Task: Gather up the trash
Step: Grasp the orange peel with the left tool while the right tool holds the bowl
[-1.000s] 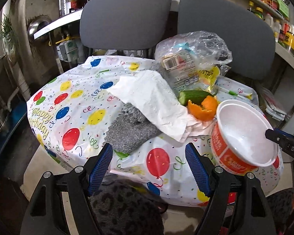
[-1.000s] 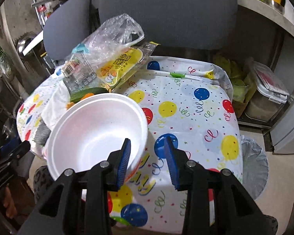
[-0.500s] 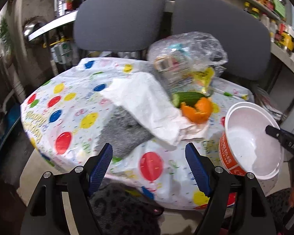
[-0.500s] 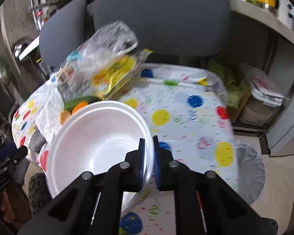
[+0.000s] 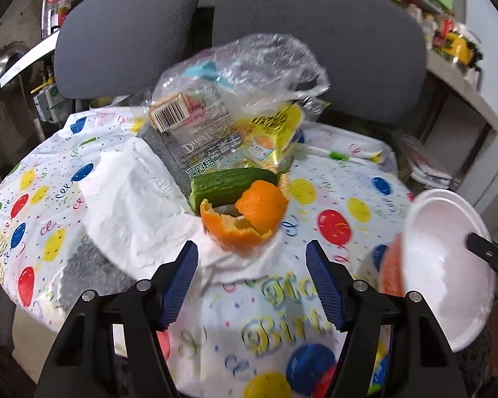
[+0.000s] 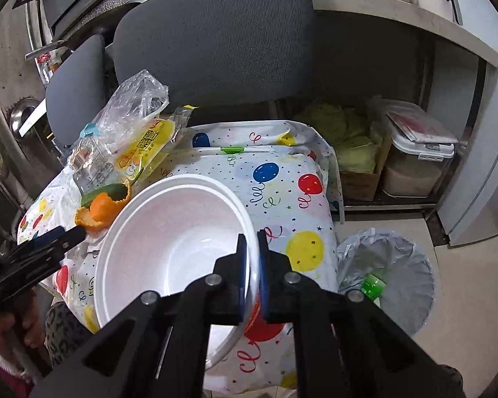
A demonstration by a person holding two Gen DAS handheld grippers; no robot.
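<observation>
My right gripper [image 6: 253, 262] is shut on the rim of a white foam bowl [image 6: 179, 248] and holds it lifted and tilted over the table's right edge; the bowl also shows in the left wrist view [image 5: 448, 275]. My left gripper [image 5: 250, 282] is open and empty, just short of an orange peel [image 5: 245, 219] that lies against a cucumber piece [image 5: 229, 182] on a white napkin [image 5: 132, 209]. Behind them lies a clear plastic bag [image 5: 235, 99] with yellow wrappers. The lined trash bin [image 6: 385, 272] stands on the floor right of the table.
The table wears a balloon-print cloth [image 5: 332, 199]. A grey rag [image 5: 83, 265] lies under the napkin. Two grey chairs [image 5: 315, 39] stand behind the table. A shelf with a lidded container [image 6: 418, 162] and cabbage is at the right.
My right gripper closed on the bowl's rim and lifted and tilted the bowl to the right. My left gripper moved right and closer to the orange peel, still open.
</observation>
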